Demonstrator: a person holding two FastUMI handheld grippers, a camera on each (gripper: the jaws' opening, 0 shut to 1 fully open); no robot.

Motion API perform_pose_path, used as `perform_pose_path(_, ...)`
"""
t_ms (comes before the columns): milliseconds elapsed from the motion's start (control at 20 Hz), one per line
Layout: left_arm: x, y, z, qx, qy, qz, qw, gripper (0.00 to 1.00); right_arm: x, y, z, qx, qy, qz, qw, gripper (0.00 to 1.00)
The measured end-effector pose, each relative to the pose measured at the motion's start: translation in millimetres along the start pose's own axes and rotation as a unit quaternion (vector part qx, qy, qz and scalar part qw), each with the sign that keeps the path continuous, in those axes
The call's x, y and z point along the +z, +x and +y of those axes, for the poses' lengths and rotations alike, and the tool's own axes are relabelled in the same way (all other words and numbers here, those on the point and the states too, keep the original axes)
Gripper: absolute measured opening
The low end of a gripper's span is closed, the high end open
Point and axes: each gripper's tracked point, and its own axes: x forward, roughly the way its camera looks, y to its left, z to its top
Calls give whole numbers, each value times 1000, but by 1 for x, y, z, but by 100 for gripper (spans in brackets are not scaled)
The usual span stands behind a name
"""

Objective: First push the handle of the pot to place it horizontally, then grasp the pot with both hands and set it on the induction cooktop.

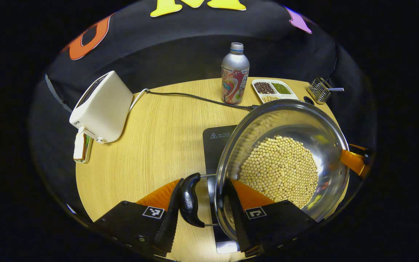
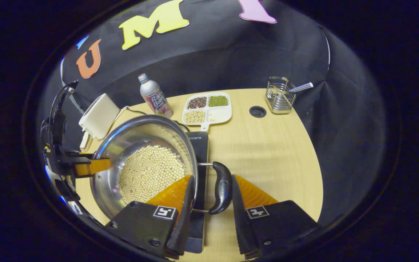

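Left gripper view: the left gripper sits at bottom centre, its fingers straddling the pot's black handle and the rim beside it; fingers apart, and I cannot tell whether both press. The steel pot holds pale beans and sits over the black cooktop, centre right of the frame, on the wooden table.

Right gripper view: the right gripper at bottom centre brackets the opposite handle in the same way, one finger inside the rim, one outside the handle. Contact is unclear.

Upper part of the frame: a white toaster, a bottle, a divided dish and a wire basket.
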Motion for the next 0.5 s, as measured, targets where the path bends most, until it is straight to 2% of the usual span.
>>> perform_pose_path(150, 0, -1, -1, -3, 2, -5, 1000, 66, 2, -1, 0, 4, -9, -9, 1000, 57)
perform_pose_path(200, 1, -2, -1, -3, 0, -7, 1000, 77, 2, -2, -1, 4, -11, -12, 1000, 56)
perform_pose_path(250, 0, -2, -1, -5, 0, -8, 1000, 77, 3, -3, 0, 4, -6, -15, 1000, 57)
perform_pose_path(350, 2, -8, -4, -10, -15, -21, 1000, 83, 7, -5, 1, 16, -11, -30, 999, 60)
perform_pose_path(400, 8, -18, -3, -9, -24, -42, 999, 90, 7, -7, 1, 21, -6, -40, 999, 66)
perform_pose_path(450, 8, -23, -4, -6, -30, -60, 998, 98, 6, -12, -1, 18, -4, -42, 999, 65)
perform_pose_path(500, 7, -31, -3, 0, -28, -75, 997, 96, 5, -17, -1, 18, -6, -48, 999, 73)
